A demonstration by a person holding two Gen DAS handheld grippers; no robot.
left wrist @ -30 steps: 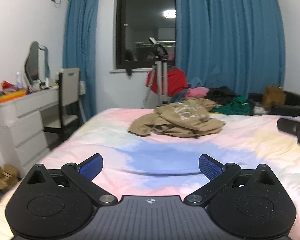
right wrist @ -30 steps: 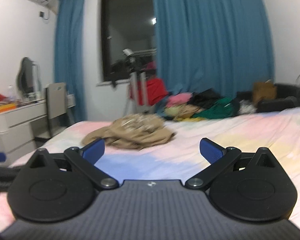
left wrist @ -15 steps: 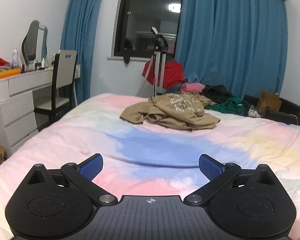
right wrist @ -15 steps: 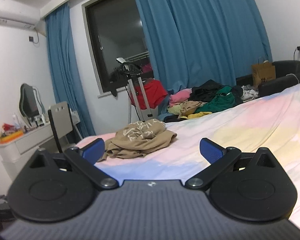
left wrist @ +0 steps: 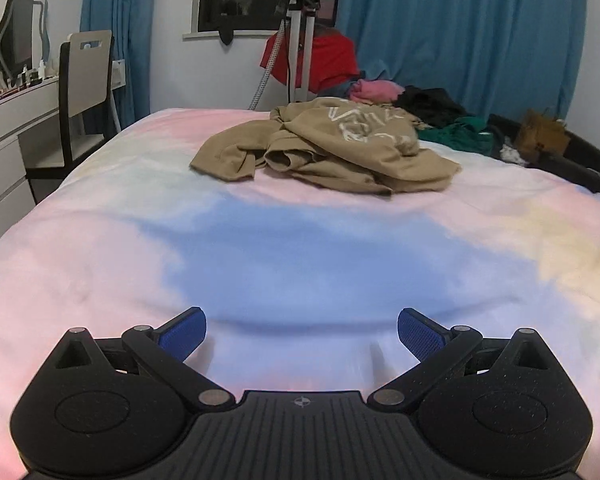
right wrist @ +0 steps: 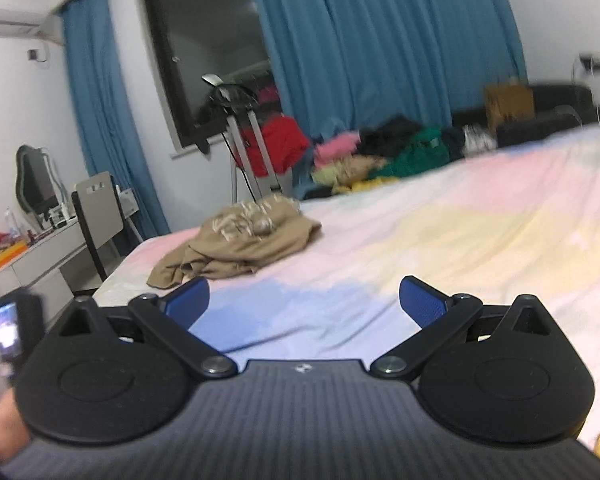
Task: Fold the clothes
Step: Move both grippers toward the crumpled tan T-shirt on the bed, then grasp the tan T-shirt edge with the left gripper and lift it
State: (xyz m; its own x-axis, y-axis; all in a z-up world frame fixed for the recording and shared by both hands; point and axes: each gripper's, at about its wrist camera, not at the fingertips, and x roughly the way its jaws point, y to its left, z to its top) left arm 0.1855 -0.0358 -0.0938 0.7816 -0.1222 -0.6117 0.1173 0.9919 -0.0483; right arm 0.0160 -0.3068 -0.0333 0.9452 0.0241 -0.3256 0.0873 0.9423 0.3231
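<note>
A crumpled tan garment with white print (left wrist: 332, 148) lies in a heap on the pastel bedspread (left wrist: 300, 256) toward the far side of the bed. It also shows in the right wrist view (right wrist: 240, 246), ahead and to the left. My left gripper (left wrist: 300, 334) is open and empty, low over the blue patch of the bedspread, well short of the garment. My right gripper (right wrist: 304, 306) is open and empty, above the near part of the bed (right wrist: 460, 240). The right wrist view is blurred.
A pile of pink, black and green clothes (left wrist: 432, 116) lies past the bed under blue curtains. A tripod with a red cloth (left wrist: 300, 56) stands by the window. A chair (left wrist: 84, 92) and a white dresser (left wrist: 4, 152) are at the left.
My left gripper has dropped and come closer to the bed and the tan garment. My right gripper has swung, so the garment now sits further left in its view. Both stay open.
</note>
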